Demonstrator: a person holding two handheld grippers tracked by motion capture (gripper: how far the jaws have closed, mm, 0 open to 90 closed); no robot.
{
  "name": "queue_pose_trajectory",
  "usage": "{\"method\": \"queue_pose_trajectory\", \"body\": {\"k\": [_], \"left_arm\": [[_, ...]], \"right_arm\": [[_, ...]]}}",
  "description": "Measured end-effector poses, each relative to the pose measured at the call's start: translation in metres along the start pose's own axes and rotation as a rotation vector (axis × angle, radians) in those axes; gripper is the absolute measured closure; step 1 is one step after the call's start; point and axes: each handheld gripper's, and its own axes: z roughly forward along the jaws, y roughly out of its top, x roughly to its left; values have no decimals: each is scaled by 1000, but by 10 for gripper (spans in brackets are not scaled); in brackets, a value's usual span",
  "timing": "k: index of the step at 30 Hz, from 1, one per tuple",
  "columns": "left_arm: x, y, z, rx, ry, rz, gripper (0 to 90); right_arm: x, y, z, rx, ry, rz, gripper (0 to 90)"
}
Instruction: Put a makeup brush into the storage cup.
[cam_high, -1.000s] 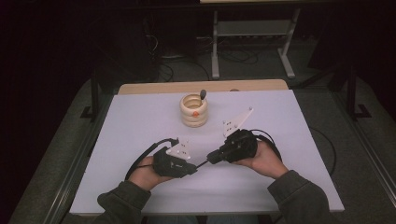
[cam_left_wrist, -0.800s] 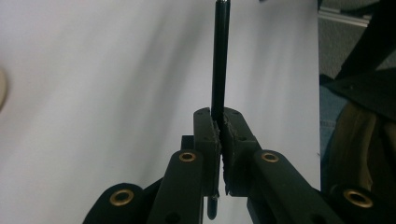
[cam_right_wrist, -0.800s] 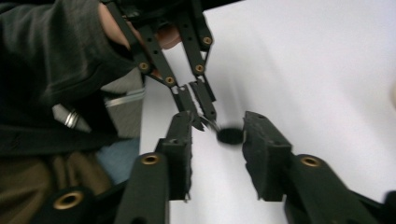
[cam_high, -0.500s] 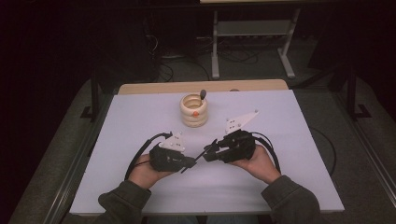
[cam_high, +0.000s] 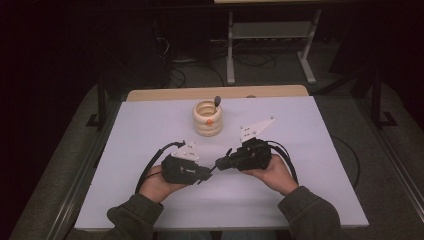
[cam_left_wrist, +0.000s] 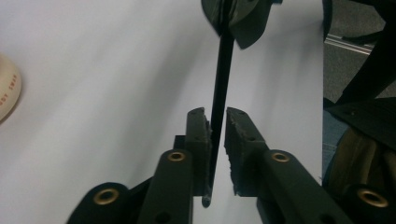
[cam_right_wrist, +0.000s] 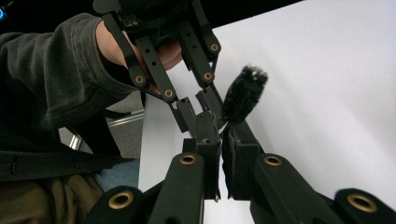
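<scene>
Your right gripper (cam_right_wrist: 219, 135) is clenching the black brush (cam_right_wrist: 243, 100); your left gripper (cam_left_wrist: 215, 122) is easing apart around its thin handle (cam_left_wrist: 220, 74).

Both grippers are matte black. The left gripper (cam_high: 206, 176) and the right gripper (cam_high: 218, 163) each carry a pale grey three-cornered plate with small dark holes, and a black cable loops from each body. The jaws (cam_left_wrist: 215, 140) are linked bars pinned with brass-coloured rivets (ringed, eyelet-like), their pads rough-edged. The person wears dark olive-grey sleeves (cam_high: 131, 217) with ribbed cuffs.
</scene>
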Motion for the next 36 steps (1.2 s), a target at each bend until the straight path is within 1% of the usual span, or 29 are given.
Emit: {"method": "queue_pose_trajectory", "body": {"k": [2, 4, 6, 8, 9, 10, 12, 14, 15, 20, 25, 27, 30, 31, 32, 36], "left_arm": [[0, -2, 1, 3, 0, -10, 752], [-1, -3, 1, 1, 1, -12, 739], [-1, -4, 1, 0, 3, -14, 726], [-1, -4, 0, 5, 14, -12, 716], [-1, -5, 0, 7, 16, -9, 712], [0, -6, 0, 5, 16, -15, 708], [1, -7, -1, 4, 20, -10, 703], [1, -8, -1, 2, 21, -14, 695], [0, -9, -1, 3, 20, -16, 690], [0, -10, -1, -2, 24, -13, 679], [0, -14, -3, -20, 24, -28, 662], [-1, -15, -3, -35, 29, -42, 657], [0, -18, -5, -37, 34, -41, 651], [0, -19, -5, -41, 36, -48, 650], [0, -20, -6, -37, 38, -45, 645], [1, -23, -8, -46, 46, -55, 640]], "right_arm": [[0, 0, -1, 7, -8, -1, 846], [-1, 0, -2, 18, -14, 3, 847], [-1, 0, -4, 31, -22, 6, 847], [-3, -1, -5, 39, -30, 10, 847], [-3, -1, -6, 48, -35, 18, 847], [-4, -1, -7, 55, -40, 15, 847], [-5, -2, -10, 62, -47, 24, 847], [-6, -2, -12, 63, -56, 32, 847], [-7, -2, -14, 65, -60, 25, 847], [-9, -1, -19, 76, -78, 37, 847], [-12, -1, -23, 84, -92, 51, 847], [-14, -2, -24, 90, -95, 56, 847], [-17, -2, -26, 93, -103, 65, 847], [-18, -2, -27, 93, -106, 65, 847], [-18, -1, -28, 92, -108, 66, 847], [-20, 3, -33, 93, -121, 65, 848]]}}
